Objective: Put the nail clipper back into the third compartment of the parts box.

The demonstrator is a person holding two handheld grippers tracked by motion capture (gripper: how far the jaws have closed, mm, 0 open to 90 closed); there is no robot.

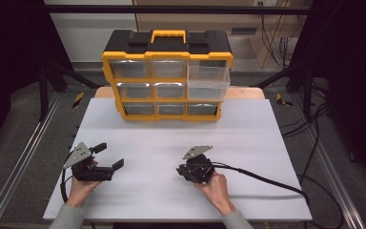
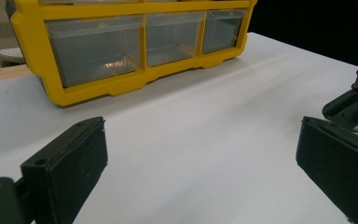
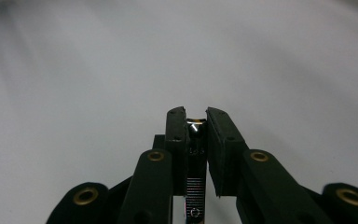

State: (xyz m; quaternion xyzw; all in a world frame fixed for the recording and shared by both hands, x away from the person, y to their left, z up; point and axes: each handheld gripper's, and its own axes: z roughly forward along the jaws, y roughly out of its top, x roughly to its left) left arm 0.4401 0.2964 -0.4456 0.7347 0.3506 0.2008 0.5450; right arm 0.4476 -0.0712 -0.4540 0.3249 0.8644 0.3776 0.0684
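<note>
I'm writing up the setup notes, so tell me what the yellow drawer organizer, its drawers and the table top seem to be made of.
The drawer organizer looks like molded plastic: a glossy yellow frame under a black top.
Its drawers seem to be clear, slightly frosted plastic, since you can see through them.
The table top is a smooth, matte white board, possibly laminate; wood shows at its far edge.

A yellow-and-black plastic drawer organiser [image 1: 167, 76] stood at upper centre on a white rectangular table [image 1: 248, 138]; the left gripper [image 1: 108, 156] lay lower left, the right gripper [image 1: 181, 169] lower centre.
</note>
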